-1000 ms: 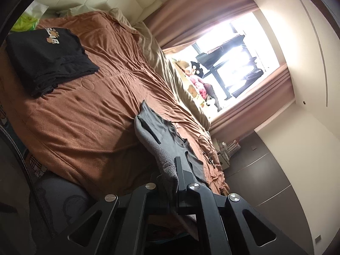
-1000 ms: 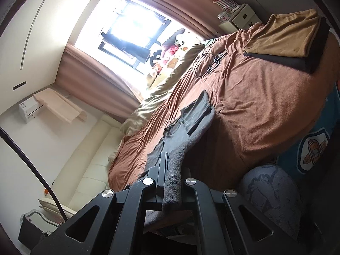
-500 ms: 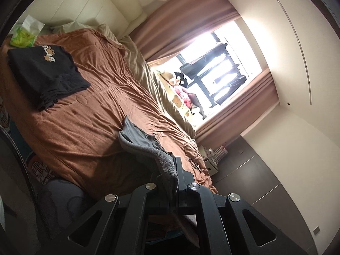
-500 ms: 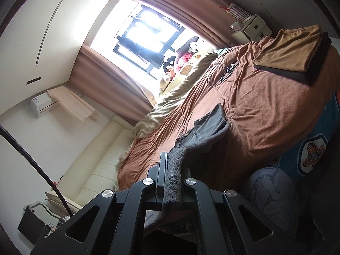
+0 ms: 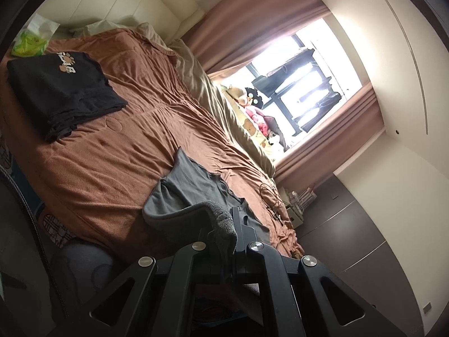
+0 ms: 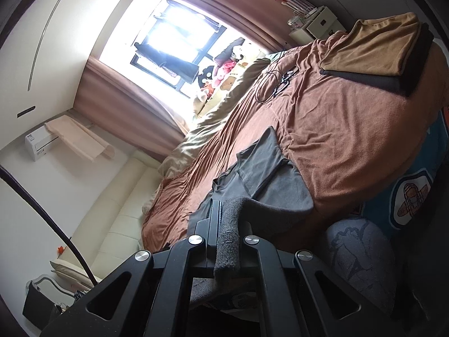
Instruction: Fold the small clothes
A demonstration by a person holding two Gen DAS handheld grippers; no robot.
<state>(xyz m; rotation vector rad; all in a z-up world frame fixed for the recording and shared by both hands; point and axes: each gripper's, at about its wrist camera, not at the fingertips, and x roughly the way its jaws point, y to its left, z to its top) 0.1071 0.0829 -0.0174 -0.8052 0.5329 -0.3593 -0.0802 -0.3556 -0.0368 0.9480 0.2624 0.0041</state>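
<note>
Near the brown bed's [image 5: 146, 146] edge, gray garment [image 5: 190, 193] lying lengthwise toward the far window, hem pinched by left gripper [image 5: 228, 224] and right gripper [image 6: 224, 221].

The folded black shirt [image 5: 60, 90] bears printed lettering with paw marks, too small to read.

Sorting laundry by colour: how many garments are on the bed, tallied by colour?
Grey garment, pinched by both grippers (left gripper, right gripper): 1
Black folded garments (printed top; one under the tan): 2
Tan folded garment: 1
Total: 4
</note>
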